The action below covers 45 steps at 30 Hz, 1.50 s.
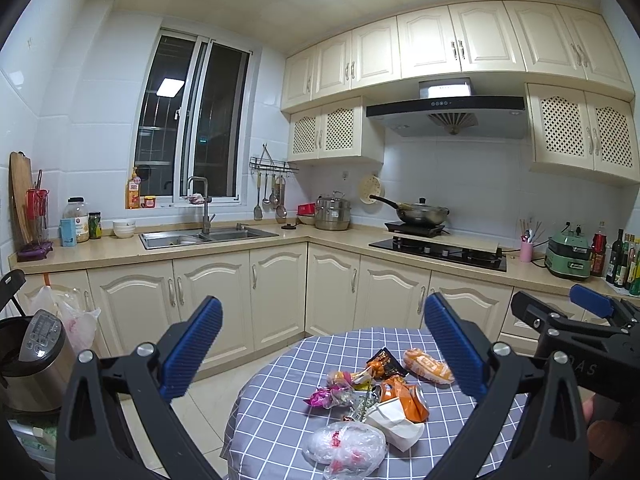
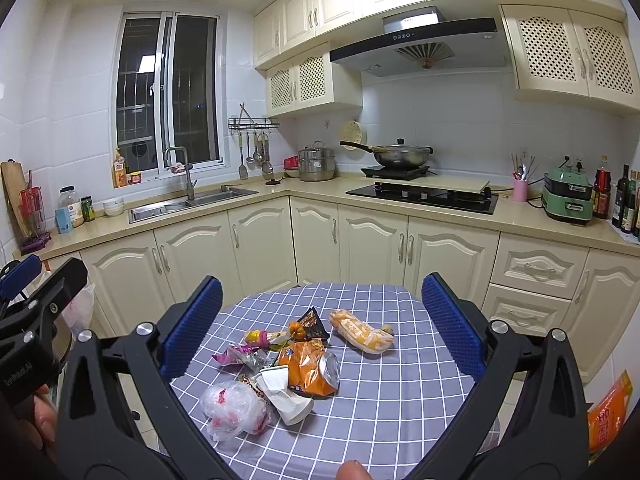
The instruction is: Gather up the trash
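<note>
A pile of trash lies on a round table with a blue checked cloth (image 2: pixel 392 396): a crushed orange can (image 2: pixel 310 372), a crumpled white paper cup (image 2: pixel 286 398), a balled clear plastic bag (image 2: pixel 234 408), an orange snack packet (image 2: pixel 360 334), a dark wrapper (image 2: pixel 312 324) and a purple wrapper (image 2: pixel 236 356). The pile also shows in the left wrist view (image 1: pixel 380 400). My left gripper (image 1: pixel 324 352) is open and empty, above and short of the pile. My right gripper (image 2: pixel 322 328) is open and empty, held above the table.
Cream cabinets and a counter with a sink (image 1: pixel 208 236) and a hob (image 1: pixel 440 250) run behind the table. A rice cooker (image 1: pixel 36 360) and a hanging plastic bag (image 1: pixel 76 316) stand at the left. An orange packet (image 2: pixel 608 412) lies at the right edge.
</note>
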Each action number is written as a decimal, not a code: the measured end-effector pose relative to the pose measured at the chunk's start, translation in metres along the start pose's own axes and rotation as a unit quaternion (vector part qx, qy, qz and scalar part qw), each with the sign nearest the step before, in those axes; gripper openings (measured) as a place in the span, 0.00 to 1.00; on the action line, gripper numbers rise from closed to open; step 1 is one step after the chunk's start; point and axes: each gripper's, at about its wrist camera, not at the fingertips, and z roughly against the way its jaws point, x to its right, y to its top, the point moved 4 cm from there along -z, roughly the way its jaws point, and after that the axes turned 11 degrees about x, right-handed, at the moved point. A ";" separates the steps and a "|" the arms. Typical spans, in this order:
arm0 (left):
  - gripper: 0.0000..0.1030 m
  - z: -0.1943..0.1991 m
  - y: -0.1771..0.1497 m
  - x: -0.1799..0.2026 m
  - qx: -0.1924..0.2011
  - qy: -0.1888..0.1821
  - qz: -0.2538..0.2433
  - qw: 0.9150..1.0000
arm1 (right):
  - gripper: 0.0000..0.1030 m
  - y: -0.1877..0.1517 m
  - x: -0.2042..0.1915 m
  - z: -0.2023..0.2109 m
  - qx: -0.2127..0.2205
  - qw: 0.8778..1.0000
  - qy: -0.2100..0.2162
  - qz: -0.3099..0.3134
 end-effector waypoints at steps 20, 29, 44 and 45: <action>0.96 -0.024 -0.040 -0.008 -0.047 0.003 -0.008 0.999 | 0.95 -0.019 -0.002 -0.019 -0.031 1.000 -0.001 0.007; 0.96 -0.066 -0.121 -0.015 -0.155 -0.017 -0.023 0.988 | 0.95 -0.075 0.022 -0.057 -0.116 0.993 -0.012 -0.006; 0.96 -0.115 -0.239 0.034 -0.284 -0.099 -0.074 0.951 | 0.95 -0.147 0.021 -0.093 -0.219 0.975 0.037 -0.024; 0.96 -0.117 -0.244 0.036 -0.297 -0.118 -0.054 0.946 | 0.95 -0.150 0.018 -0.097 -0.225 0.973 0.046 -0.029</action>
